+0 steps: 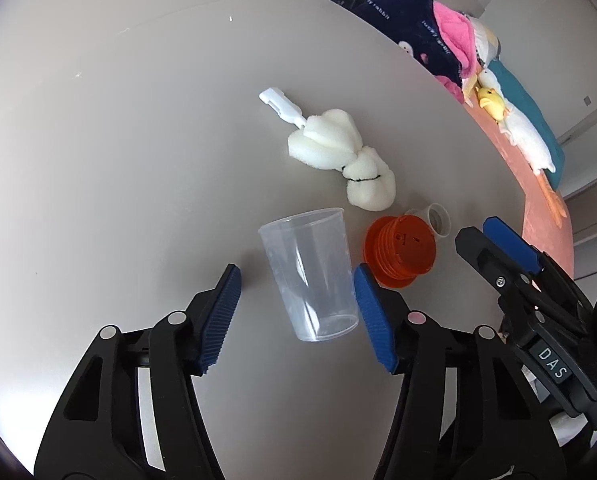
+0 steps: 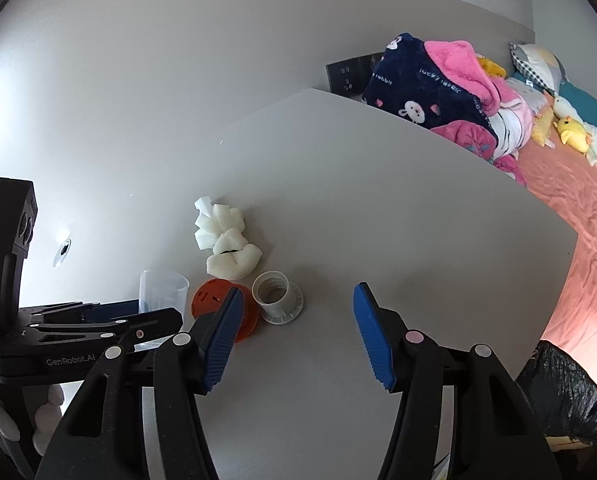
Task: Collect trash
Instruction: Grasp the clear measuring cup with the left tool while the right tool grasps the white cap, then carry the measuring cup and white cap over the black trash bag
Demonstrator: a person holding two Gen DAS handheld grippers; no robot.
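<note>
The left claw (image 1: 296, 312) straddles the clear plastic cup (image 1: 308, 274) on the desk (image 1: 138, 160), pads apart and not yet pressing, apparently to grasp it, while the right claw (image 2: 298, 336) hangs apart and empty near the white threaded ring (image 2: 276, 296).

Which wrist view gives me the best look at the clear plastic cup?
The left wrist view: the clear plastic cup shows whole, between the left gripper pads. In the right wrist view, the cup is mostly hidden behind the left gripper; only its rim shows.

Right tool (image 2: 298, 336) gapes over table (image 2: 378, 208) beside white ring (image 2: 277, 297).
</note>
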